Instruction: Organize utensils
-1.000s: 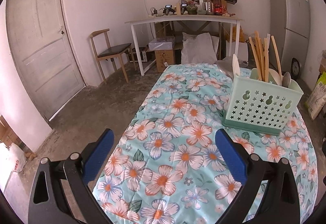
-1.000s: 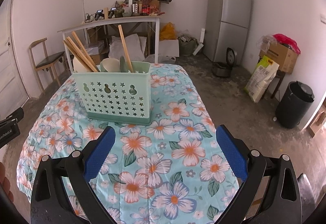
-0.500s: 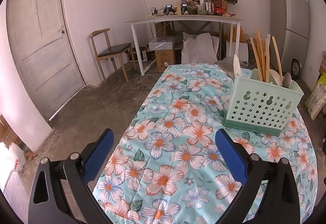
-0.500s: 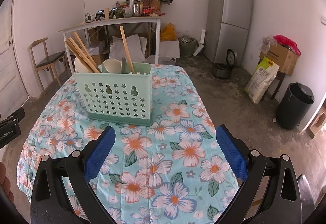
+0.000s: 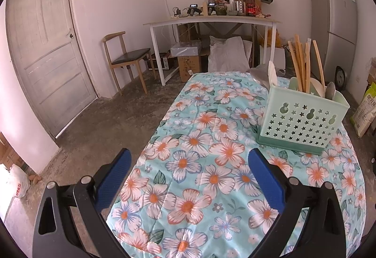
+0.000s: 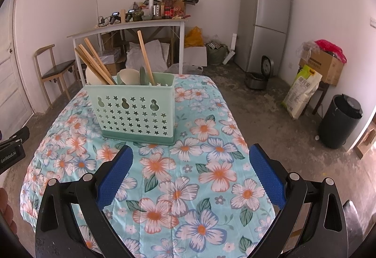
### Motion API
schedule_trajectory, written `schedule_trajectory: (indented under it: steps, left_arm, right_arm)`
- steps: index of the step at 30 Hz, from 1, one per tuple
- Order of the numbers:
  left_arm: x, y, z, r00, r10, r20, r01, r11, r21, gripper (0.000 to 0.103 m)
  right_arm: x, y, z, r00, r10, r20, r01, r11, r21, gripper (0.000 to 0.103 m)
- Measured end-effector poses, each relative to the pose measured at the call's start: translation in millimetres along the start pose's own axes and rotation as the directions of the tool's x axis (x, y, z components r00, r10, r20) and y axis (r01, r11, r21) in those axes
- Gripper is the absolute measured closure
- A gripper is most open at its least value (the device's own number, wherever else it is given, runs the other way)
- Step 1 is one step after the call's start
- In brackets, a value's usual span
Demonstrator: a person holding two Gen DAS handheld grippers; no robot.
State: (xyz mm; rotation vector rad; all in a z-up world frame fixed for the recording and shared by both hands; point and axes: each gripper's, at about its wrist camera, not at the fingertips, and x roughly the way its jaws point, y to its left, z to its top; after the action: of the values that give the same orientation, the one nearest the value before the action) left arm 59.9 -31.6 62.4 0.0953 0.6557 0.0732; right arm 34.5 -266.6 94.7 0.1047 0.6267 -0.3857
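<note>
The green utensil basket (image 6: 137, 108) stands upright on the flowered cloth (image 6: 199, 164) of the counter, and I place everything from it. Ahead of the basket toward me the cloth lies bare and wide. Right of the basket the counter edge (image 6: 237, 131) is near, with concrete floor beyond it; left of the basket the cloth runs well out before it drops to the floor by the door (image 5: 44, 46). Wooden chopsticks (image 6: 94, 63) lean out of the basket's left end, one more stick (image 6: 145, 58) slants up near its middle, and pale spoons (image 6: 128, 76) sit between them.

My right claw (image 6: 190, 178) hovers over the cloth just in front of the basket, spread wide and empty, the basket's lower right corner between my blue pads (image 6: 115, 178). My left claw (image 5: 190, 185) hangs over the cloth nearer the door side, also spread wide with nothing in it, the basket ahead and to its right.

Since a second ago the basket fills a little more of my right view; my left view is nearly unchanged.
</note>
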Motion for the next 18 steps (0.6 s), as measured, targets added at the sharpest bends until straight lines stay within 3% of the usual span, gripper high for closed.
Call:
schedule_trajectory:
  steps: [18]
  left_arm:
    - [-0.1, -1.3, 0.2, 1.0, -0.002, 0.001, 0.002, 1.0, 0.004, 0.006]
  right_arm:
    - [0.0, -1.2, -0.3, 1.0, -0.001, 0.0, 0.001, 1.0, 0.003, 0.008]
